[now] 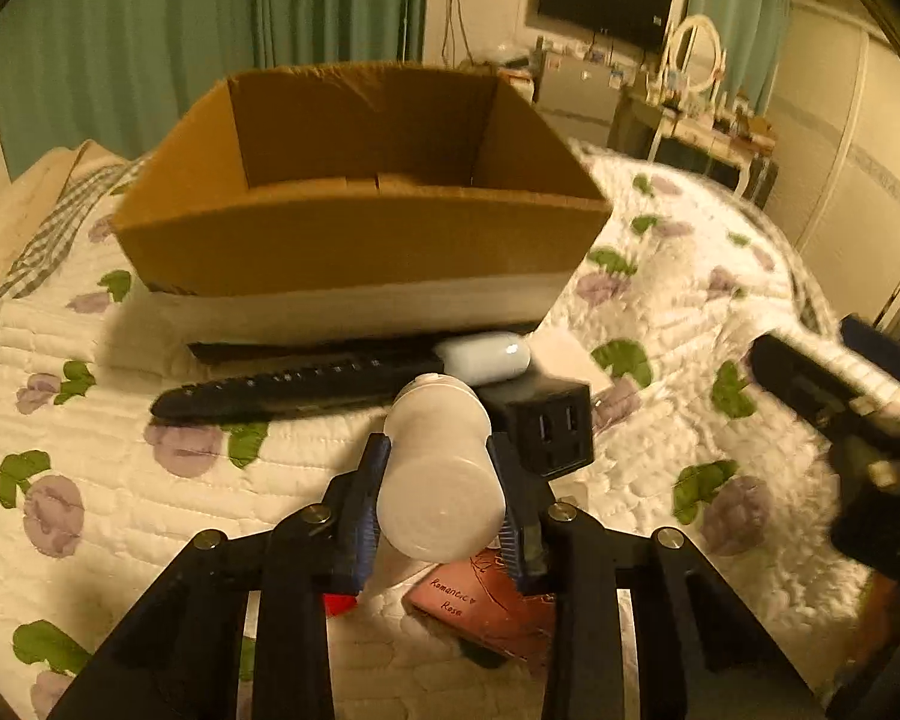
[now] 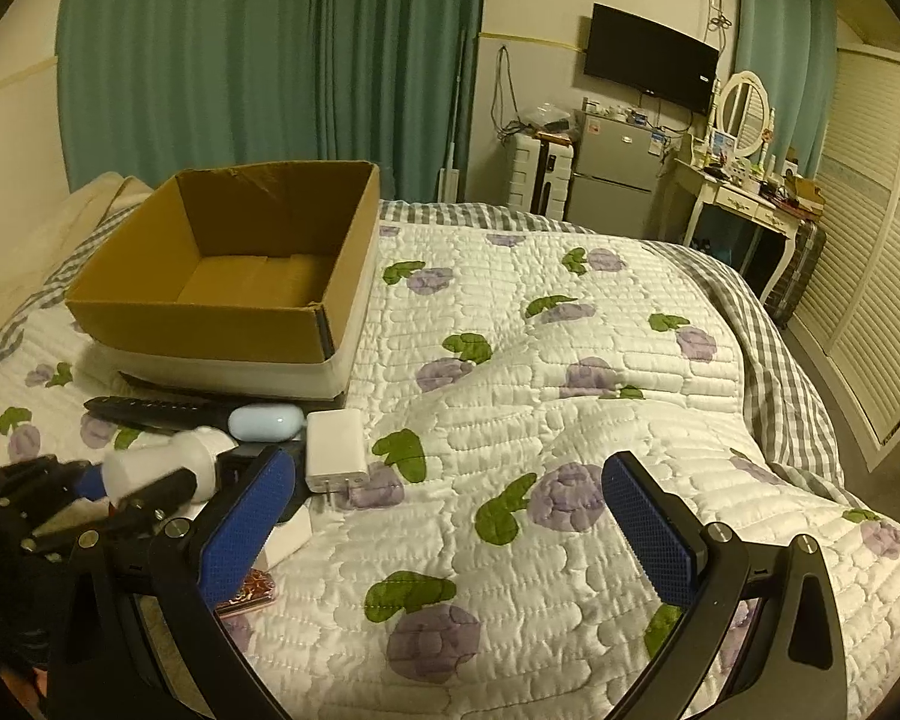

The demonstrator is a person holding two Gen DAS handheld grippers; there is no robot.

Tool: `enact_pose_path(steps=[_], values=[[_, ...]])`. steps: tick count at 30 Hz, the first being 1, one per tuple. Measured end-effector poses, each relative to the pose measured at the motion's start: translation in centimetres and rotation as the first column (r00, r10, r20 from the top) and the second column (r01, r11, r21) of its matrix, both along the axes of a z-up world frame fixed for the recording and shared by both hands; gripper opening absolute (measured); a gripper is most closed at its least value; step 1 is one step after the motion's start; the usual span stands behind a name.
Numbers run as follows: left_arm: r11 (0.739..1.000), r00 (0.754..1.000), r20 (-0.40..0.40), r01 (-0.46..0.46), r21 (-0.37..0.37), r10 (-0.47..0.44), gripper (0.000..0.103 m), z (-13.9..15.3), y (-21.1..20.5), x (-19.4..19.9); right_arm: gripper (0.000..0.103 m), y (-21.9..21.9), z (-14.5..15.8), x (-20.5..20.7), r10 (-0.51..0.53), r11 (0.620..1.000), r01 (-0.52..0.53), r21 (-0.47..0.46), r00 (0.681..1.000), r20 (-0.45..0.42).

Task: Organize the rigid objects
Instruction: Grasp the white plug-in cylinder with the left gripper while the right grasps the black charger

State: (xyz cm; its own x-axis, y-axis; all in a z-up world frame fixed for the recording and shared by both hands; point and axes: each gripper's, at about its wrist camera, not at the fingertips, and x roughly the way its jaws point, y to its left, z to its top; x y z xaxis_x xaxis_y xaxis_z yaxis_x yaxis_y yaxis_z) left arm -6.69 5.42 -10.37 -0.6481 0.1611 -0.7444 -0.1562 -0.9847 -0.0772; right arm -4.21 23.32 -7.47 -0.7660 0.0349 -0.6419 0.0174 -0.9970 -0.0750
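My left gripper point(image 1: 438, 474) is shut on a white plastic bottle point(image 1: 438, 468) and holds it above the quilt, in front of an open, empty cardboard box point(image 1: 354, 240). The bottle also shows in the right wrist view point(image 2: 162, 468), with the left gripper point(image 2: 120, 498) around it. My right gripper point(image 2: 450, 516) is open and empty over the quilt, right of the objects. Before the box lie a black remote point(image 1: 282, 390), a pale blue case point(image 1: 486, 354), a black plug cube point(image 1: 552, 426) and a white charger point(image 2: 336, 450).
A pink "Romantic Rose" box point(image 1: 486, 612) and a red item point(image 1: 339, 603) lie under my left gripper. The floral quilt point(image 2: 570, 360) covers the bed. A fridge point(image 2: 612, 174), a dressing table point(image 2: 738, 192) and green curtains point(image 2: 270, 60) stand beyond.
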Motion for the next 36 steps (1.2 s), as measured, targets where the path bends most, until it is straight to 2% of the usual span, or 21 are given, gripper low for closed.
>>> enact_pose_path(steps=[7,10,14,19,25,29,36], values=[[0.996,0.993,-0.112,-0.044,-0.072,0.036,0.033,2.9,-1.6,1.7,0.103,-2.2,-0.8,-0.6,0.078,0.996,-0.078,-0.032,0.997,0.022],[0.995,0.990,-0.125,-0.077,-0.070,0.067,0.033,3.3,-2.8,1.7,0.103,-3.5,-2.0,-1.7,0.112,0.992,-0.107,-0.063,0.992,0.067],[0.991,0.987,-0.122,-0.110,-0.080,0.100,0.033,2.9,-4.0,1.5,0.096,-5.1,-3.8,-3.1,0.148,0.986,-0.136,-0.092,0.980,0.136],[0.987,0.987,-0.109,-0.132,-0.090,0.122,0.033,2.1,-4.9,1.1,0.093,-6.8,-5.1,-4.2,0.171,0.984,-0.158,-0.086,0.971,0.168],[0.987,0.988,-0.094,-0.135,-0.090,0.126,0.033,1.7,-5.2,0.9,0.072,-7.9,-6.8,-5.3,0.189,0.981,-0.173,-0.087,0.958,0.217],[0.987,0.988,-0.089,-0.133,-0.093,0.125,0.033,1.6,-5.2,0.9,0.043,-8.1,-7.3,-5.8,0.197,0.980,-0.182,-0.084,0.951,0.237],[0.987,0.988,-0.095,-0.129,-0.097,0.119,0.033,2.4,-4.8,1.6,0.042,-7.6,-5.7,-4.1,0.208,0.978,-0.197,-0.073,0.957,0.200]])
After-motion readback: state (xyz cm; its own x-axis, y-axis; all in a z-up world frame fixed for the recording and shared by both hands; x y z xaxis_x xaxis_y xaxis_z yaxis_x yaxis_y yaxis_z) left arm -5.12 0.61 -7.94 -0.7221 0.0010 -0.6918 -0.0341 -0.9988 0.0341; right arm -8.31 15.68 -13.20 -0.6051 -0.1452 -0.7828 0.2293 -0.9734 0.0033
